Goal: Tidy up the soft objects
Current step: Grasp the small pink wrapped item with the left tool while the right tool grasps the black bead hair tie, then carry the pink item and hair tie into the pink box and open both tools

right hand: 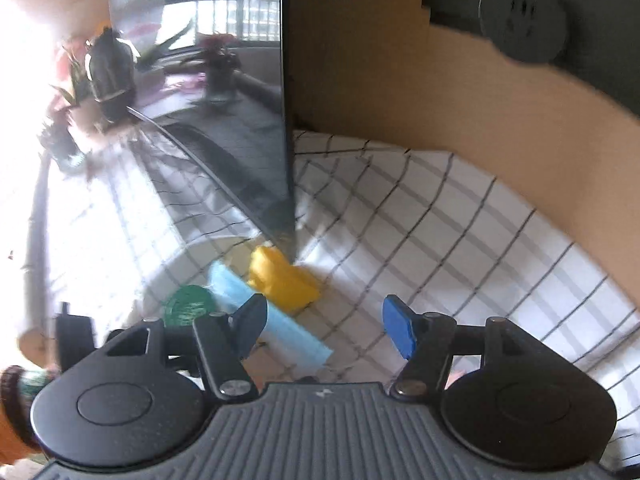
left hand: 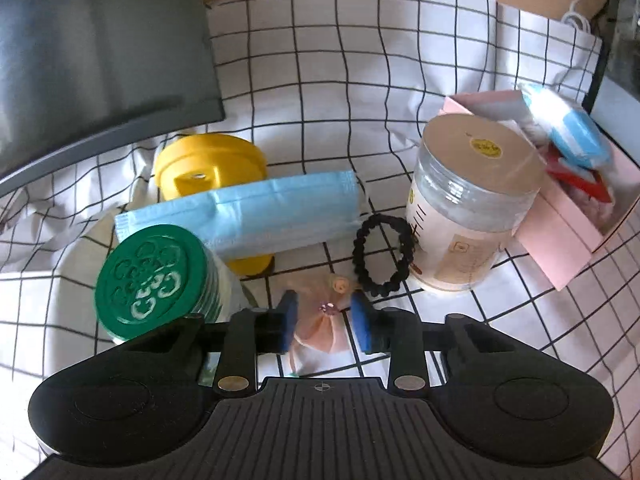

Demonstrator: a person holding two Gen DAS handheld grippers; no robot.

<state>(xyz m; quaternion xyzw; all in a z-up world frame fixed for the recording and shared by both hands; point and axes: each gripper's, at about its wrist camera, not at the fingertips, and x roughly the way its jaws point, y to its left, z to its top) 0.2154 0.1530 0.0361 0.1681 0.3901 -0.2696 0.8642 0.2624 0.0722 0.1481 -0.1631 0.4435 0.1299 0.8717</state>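
Note:
In the left wrist view my left gripper (left hand: 323, 312) stands open around a small pink fabric bow (left hand: 320, 326) lying on the checked cloth, its blue pads on either side, not pressing it. A black beaded hair band (left hand: 382, 254) lies just beyond. A blue face mask (left hand: 240, 216) rests across a yellow cup (left hand: 208, 168). A pink box (left hand: 560, 216) at the right holds packets and soft items. In the right wrist view my right gripper (right hand: 324, 326) is open and empty above the cloth; the mask (right hand: 276, 320) and yellow cup (right hand: 280, 276) lie beyond its left finger.
A green-lidded jar (left hand: 148, 280) stands close to my left finger. A clear jar with a tan lid (left hand: 476, 200) stands between the hair band and the pink box. A dark monitor (left hand: 92, 52) rises at the back left; it also shows in the right wrist view (right hand: 224, 92).

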